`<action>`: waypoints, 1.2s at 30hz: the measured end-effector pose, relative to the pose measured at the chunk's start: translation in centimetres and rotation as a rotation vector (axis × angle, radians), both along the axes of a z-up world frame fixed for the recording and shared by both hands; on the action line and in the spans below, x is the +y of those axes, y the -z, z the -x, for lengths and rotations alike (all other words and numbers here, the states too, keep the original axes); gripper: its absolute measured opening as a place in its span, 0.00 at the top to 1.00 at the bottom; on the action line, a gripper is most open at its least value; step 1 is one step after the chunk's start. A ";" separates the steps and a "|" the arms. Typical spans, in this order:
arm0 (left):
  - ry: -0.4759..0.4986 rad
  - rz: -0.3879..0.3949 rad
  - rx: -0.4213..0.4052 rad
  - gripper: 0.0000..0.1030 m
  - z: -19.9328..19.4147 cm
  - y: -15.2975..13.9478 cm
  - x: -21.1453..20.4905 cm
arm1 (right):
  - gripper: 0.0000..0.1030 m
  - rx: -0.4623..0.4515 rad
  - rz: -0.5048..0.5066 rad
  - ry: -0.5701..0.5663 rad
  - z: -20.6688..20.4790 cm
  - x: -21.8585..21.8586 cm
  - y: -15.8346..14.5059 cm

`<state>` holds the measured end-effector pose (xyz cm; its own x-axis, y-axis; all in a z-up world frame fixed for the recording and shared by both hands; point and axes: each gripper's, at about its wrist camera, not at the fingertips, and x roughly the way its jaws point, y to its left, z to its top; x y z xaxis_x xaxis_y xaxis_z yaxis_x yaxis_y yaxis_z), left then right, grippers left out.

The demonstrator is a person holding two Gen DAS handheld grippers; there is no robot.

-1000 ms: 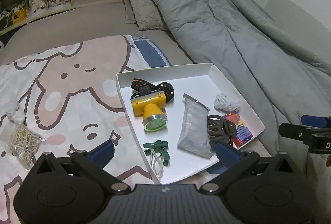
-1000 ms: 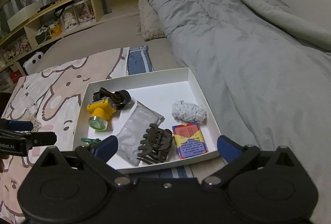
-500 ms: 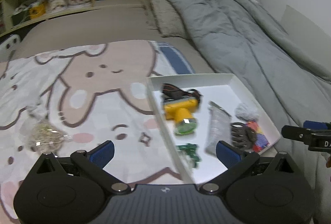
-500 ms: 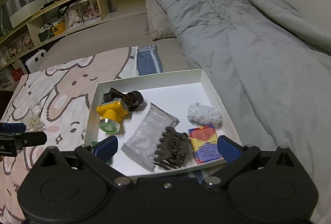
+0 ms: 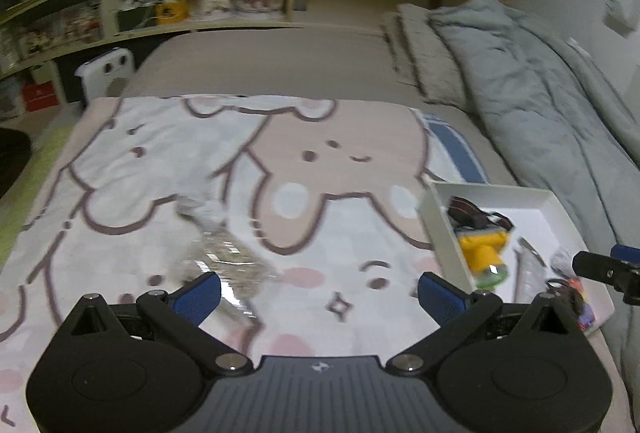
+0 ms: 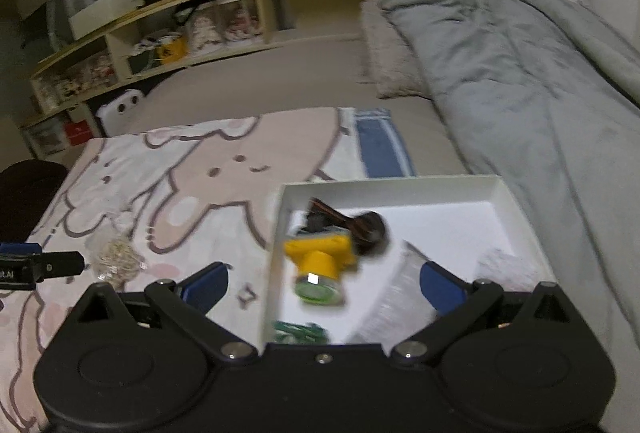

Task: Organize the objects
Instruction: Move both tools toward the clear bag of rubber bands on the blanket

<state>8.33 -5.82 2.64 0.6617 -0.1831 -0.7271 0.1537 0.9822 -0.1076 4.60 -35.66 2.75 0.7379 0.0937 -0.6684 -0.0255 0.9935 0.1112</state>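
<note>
Left gripper [image 5: 318, 295], jaws spread, hovers just above the clear bag [image 5: 224, 261].

The left gripper [image 5: 319, 291] has a matte black body with 2 round housings, silver screws at the linkage joints, a ribbed grey centre plate bearing a small white logo, and blue textured fingertip pads [image 5: 197, 296]. The right gripper [image 6: 324, 285] looks alike, with blue pads [image 6: 206, 287].
</note>
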 end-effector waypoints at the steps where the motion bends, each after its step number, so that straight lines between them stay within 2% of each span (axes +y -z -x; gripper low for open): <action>1: -0.016 0.000 -0.005 0.00 -0.1 0.0 0.7 | 0.00 -0.003 -0.008 -0.014 -0.4 0.7 0.0; 11: -0.179 0.046 -0.004 0.00 -1.0 0.8 6.5 | 0.00 -0.026 -0.058 -0.109 -3.1 6.7 0.8; 21: -0.264 0.019 -0.021 0.00 -1.1 1.8 9.0 | 0.00 -0.037 -0.082 -0.191 -5.4 11.4 2.3; 28: -0.272 0.000 -0.038 0.00 -2.7 2.0 10.2 | 0.00 -0.065 -0.068 -0.280 -6.9 14.9 4.2; 33: -0.257 0.087 -0.037 0.00 -4.2 2.5 11.3 | 0.00 -0.082 -0.057 -0.373 -8.0 17.5 6.2; 36: -0.260 0.109 -0.050 0.00 -5.3 2.8 11.5 | 0.00 -0.089 -0.056 -0.429 -8.6 18.8 7.4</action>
